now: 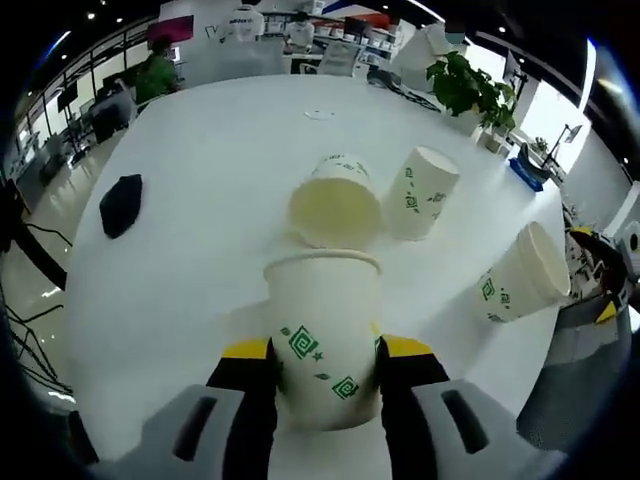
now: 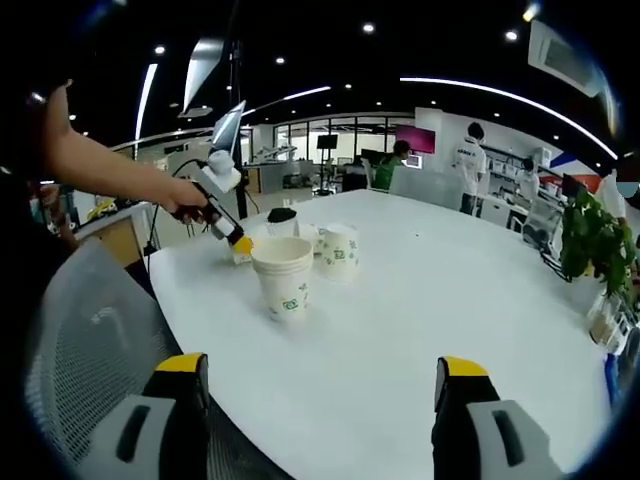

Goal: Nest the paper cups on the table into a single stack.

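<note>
Biggest risk we see: squeezing too hard could crush the thin paper wall, or the held cup [image 1: 322,340] could knock the lying cup [image 1: 336,205] just beyond it and send it rolling.

The left gripper [image 1: 325,385] is clamped on that upright cup at its lower body. 2 more cups sit on the white table [image 1: 200,200]: an upside-down one [image 1: 422,192] and a tipped one [image 1: 520,275] near the edge. The right gripper [image 2: 320,400] hangs low over the near edge, jaws wide apart, holding nothing. In the right gripper view, a person's hand [image 2: 185,205] reaches in from the left.

held cup's [image 1: 322,340] base hidden between tool [image 1: 325,372] tips
</note>
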### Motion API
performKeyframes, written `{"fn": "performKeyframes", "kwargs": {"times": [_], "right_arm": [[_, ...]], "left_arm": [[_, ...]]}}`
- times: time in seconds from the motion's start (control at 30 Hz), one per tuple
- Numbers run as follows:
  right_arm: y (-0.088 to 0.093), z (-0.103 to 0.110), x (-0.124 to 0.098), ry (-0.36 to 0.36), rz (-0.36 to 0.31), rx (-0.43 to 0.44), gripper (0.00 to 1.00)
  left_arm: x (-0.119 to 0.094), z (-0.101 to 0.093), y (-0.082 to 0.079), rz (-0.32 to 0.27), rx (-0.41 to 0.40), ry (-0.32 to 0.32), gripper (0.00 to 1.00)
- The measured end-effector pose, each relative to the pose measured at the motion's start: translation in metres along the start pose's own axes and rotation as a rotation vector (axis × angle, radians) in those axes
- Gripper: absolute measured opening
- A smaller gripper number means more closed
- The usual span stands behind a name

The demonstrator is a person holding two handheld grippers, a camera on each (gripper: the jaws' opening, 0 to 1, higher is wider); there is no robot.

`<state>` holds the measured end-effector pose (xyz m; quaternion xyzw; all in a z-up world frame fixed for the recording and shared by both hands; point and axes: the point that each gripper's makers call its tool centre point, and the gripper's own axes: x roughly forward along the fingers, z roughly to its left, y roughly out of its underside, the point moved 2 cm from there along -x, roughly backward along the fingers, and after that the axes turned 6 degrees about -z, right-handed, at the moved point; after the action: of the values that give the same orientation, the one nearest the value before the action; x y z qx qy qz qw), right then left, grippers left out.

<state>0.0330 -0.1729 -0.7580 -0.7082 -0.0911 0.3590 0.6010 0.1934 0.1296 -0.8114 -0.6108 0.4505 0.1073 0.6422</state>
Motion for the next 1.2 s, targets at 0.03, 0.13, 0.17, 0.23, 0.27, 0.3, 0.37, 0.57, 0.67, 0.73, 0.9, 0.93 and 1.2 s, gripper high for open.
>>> {"fn": "performKeyframes", "kwargs": {"times": [0.03,0.13,0.17,0.23,0.27,0.3,0.37,0.57,0.67,0.73,0.9,0.93,1.2], "right_arm": [[0.000,0.000,0.000,0.000,0.001,0.001,0.95],[0.000,0.000,0.000,-0.002,0.000,0.008,0.95],[0.000,0.000,0.000,-0.003,0.003,0.009,0.95],[-0.001,0.001,0.000,-0.006,0.004,0.008,0.95],[-0.001,0.001,0.000,-0.008,0.006,0.007,0.95],[-0.001,0.001,-0.001,-0.011,0.005,0.002,0.95],[-0.003,-0.001,-0.002,-0.011,0.006,-0.005,0.95],[-0.014,-0.002,-0.006,-0.020,-0.011,-0.020,0.93],[-0.024,0.000,-0.007,-0.033,-0.030,-0.023,0.91],[-0.033,0.001,-0.007,-0.048,-0.059,-0.014,0.88],[-0.052,0.005,-0.005,-0.083,-0.084,-0.015,0.87],[-0.058,0.006,-0.005,-0.094,-0.095,-0.009,0.87],[-0.087,0.021,-0.002,-0.180,-0.129,0.024,0.80]], "left_arm": [[-0.002,0.000,0.000,-0.004,0.001,0.002,0.38],[-0.007,0.000,-0.002,-0.020,-0.003,0.004,0.38],[-0.011,0.000,-0.003,-0.030,-0.002,0.004,0.38],[-0.017,-0.001,-0.004,-0.045,0.000,0.006,0.38],[-0.019,-0.001,-0.006,-0.053,0.002,0.008,0.38],[-0.023,-0.003,-0.007,-0.059,0.005,0.008,0.38],[-0.030,-0.007,-0.011,-0.077,0.012,0.010,0.38],[-0.045,-0.022,-0.021,-0.117,0.041,0.038,0.38],[-0.056,-0.041,-0.028,-0.130,0.070,0.058,0.38],[-0.059,-0.047,-0.031,-0.134,0.090,0.074,0.38],[-0.072,-0.066,-0.040,-0.160,0.125,0.110,0.38],[-0.076,-0.070,-0.043,-0.166,0.139,0.120,0.38],[-0.097,-0.110,-0.060,-0.227,0.230,0.221,0.38]]}}
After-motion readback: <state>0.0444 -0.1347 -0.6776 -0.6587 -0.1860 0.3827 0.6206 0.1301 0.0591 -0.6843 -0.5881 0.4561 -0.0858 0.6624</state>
